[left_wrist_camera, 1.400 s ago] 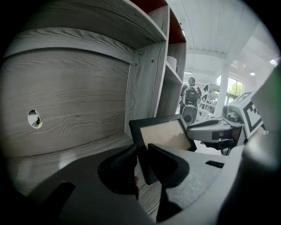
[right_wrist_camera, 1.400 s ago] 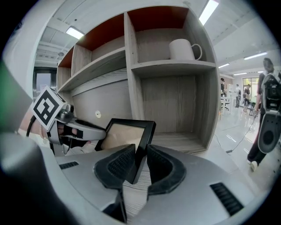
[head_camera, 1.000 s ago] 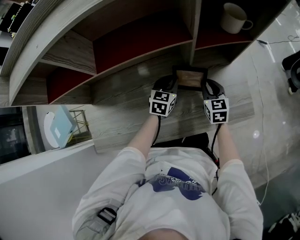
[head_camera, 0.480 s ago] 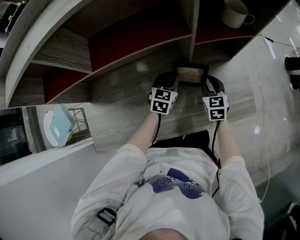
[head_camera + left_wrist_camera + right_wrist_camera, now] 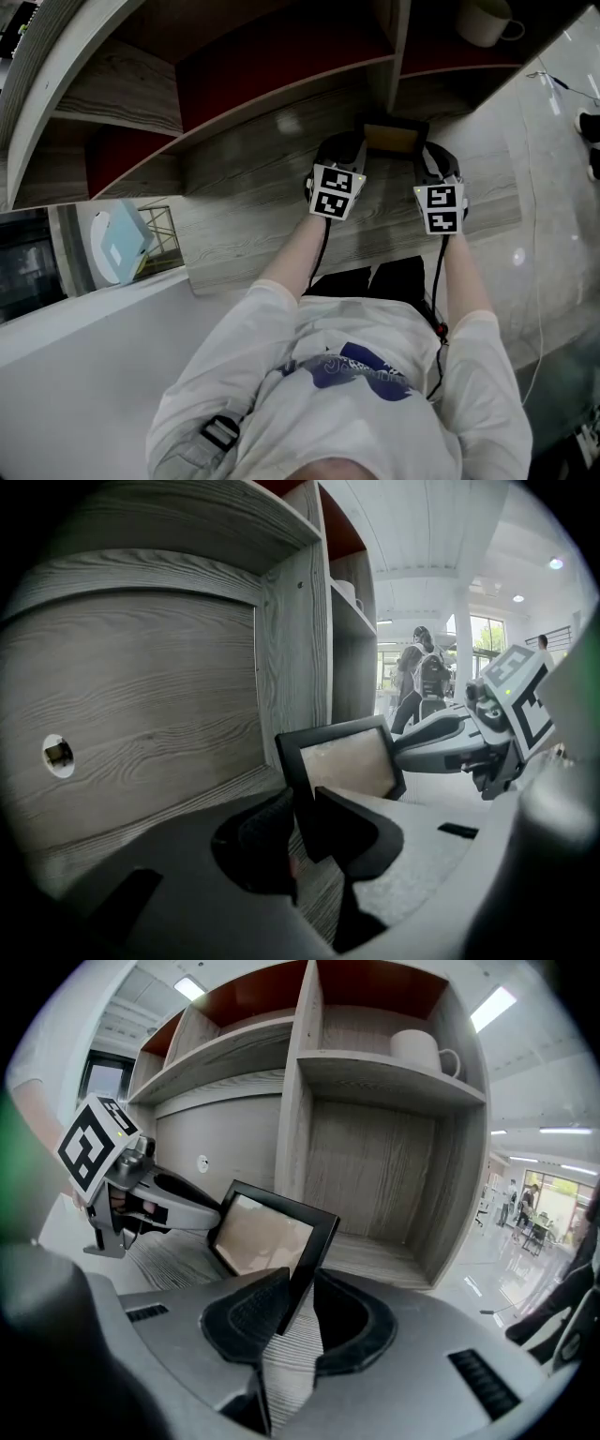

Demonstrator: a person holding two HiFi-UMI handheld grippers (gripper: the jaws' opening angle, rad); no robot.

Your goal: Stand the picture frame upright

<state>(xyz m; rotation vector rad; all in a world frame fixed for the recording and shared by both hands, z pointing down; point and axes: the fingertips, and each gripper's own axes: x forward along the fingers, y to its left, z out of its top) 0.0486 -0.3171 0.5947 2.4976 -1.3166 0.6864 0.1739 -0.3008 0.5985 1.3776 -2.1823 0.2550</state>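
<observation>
- The left tongs were clenched on the left side rail of the black picture frame, and their jaws had just closed a little further onto it.
- The right tongs gripped the frame's right side rail in the same way, their jaws also just tightened.
- Between the two tongs the frame was raised on edge and tilted back, its pale picture facing the person. No view showed whether its lower edge touched anything.
- Under both tongs lay the wood-grain tabletop.
- Just beyond the tongs rose the upright divider of the shelf unit, with an open compartment on either side.
- Above and to the right of the right tongs, a white mug stood on an upper shelf.
- Well to the left of the left tongs, past the tabletop's edge, sat a pale blue and white thing, too small to identify.
</observation>
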